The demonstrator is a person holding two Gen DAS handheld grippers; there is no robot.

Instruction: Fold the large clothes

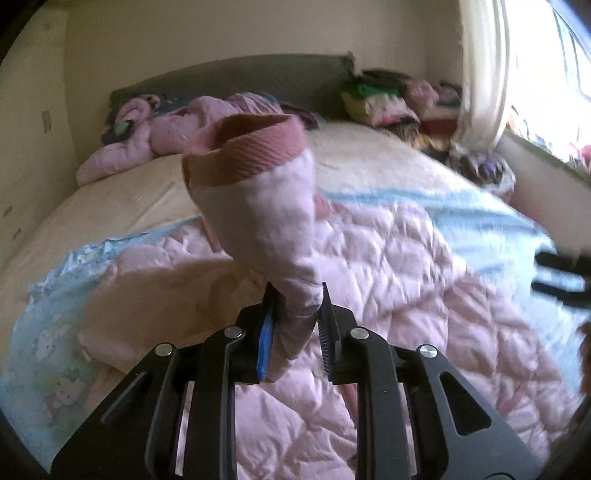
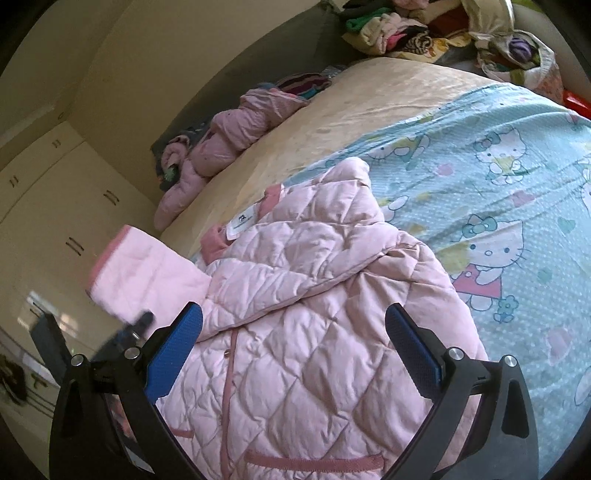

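Left tongs [image 1: 295, 306] pressed together on the sleeve [image 1: 266, 206] of the pink quilted jacket [image 2: 314, 332]; the pinch sits on the bunched pale fabric below the cuff, and the darker pink ribbed cuff [image 1: 243, 151] stands up and away past the fingertips, its opening gaping. No earlier view to compare with.

Right tongs [image 2: 295, 354] spread wide, nothing between the pads; the blue pads [image 2: 173, 354] hang over the jacket body, one to each side of its quilted front; whether they touch the cloth cannot be told.

Jacket lies directly beneath and ahead of the right tongs, front side up, collar with white label [image 2: 240, 223] on the far side, pink-trimmed pocket at the near edge; it rests on a light blue cartoon-cat sheet [image 2: 517, 184] spread over the bed [image 2: 332, 110]. In the right wrist view the lifted sleeve rises at the left of the right tongs, with the left tool's dark fingers at its lower end.

Beyond both tongs, at the head of the bed: a second crumpled pink garment [image 2: 221, 147]; further right, a heap of mixed folded clothes [image 2: 388, 29]. No box, basket or other container can be made out; the clothes lie loose. Cream cupboard doors [image 2: 55, 221] far left of the right tongs.
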